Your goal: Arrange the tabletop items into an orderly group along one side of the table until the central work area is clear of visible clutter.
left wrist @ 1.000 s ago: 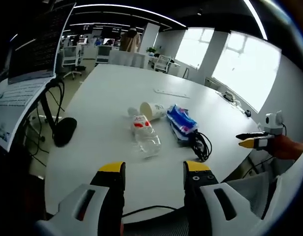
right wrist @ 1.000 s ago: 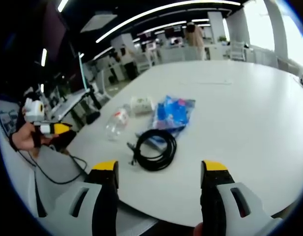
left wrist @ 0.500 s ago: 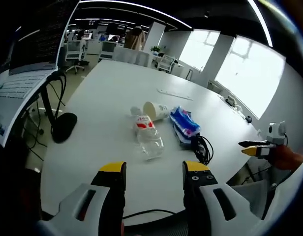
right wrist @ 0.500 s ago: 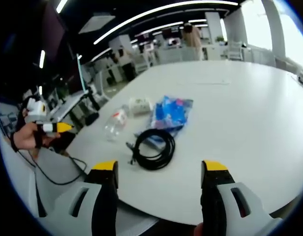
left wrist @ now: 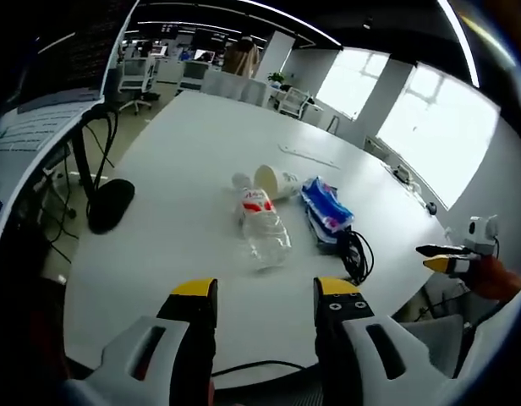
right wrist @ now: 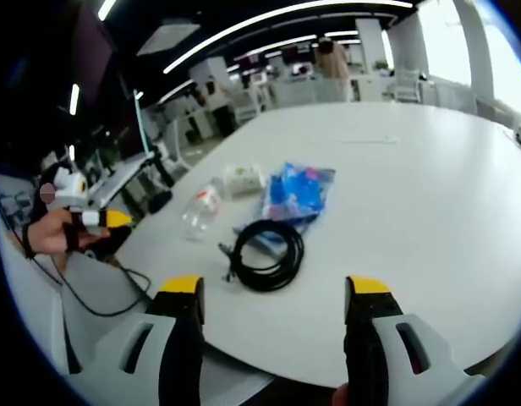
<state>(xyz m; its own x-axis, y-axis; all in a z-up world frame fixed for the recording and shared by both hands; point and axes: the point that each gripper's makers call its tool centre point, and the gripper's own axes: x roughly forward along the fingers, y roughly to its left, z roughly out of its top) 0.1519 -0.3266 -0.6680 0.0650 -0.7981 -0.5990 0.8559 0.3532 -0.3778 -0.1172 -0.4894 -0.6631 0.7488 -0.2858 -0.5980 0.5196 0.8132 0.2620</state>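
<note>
A clear plastic bottle with a red label [left wrist: 261, 222] [right wrist: 201, 209] lies on its side on the white table [left wrist: 184, 152]. Beside it a paper cup [left wrist: 276, 181] [right wrist: 242, 178] lies tipped over. A blue snack packet [left wrist: 326, 207] [right wrist: 297, 193] rests next to a coiled black cable [left wrist: 355, 252] [right wrist: 266, 252]. My left gripper [left wrist: 263, 292] is open, short of the bottle, nothing between its jaws. My right gripper [right wrist: 274, 288] is open just short of the cable coil. Each gripper appears at the edge of the other's view, held in a hand [left wrist: 451, 255] [right wrist: 98, 222].
A black mouse-like object [left wrist: 110, 204] lies off the table's left edge beside a monitor stand. A long thin strip [left wrist: 308, 157] lies farther back on the table. A black cord [right wrist: 108, 296] runs over the near edge. Office chairs and desks stand beyond.
The left view has shifted slightly, with the items a little lower and nearer. The right view is nearly unchanged. Nothing on the table moved.
</note>
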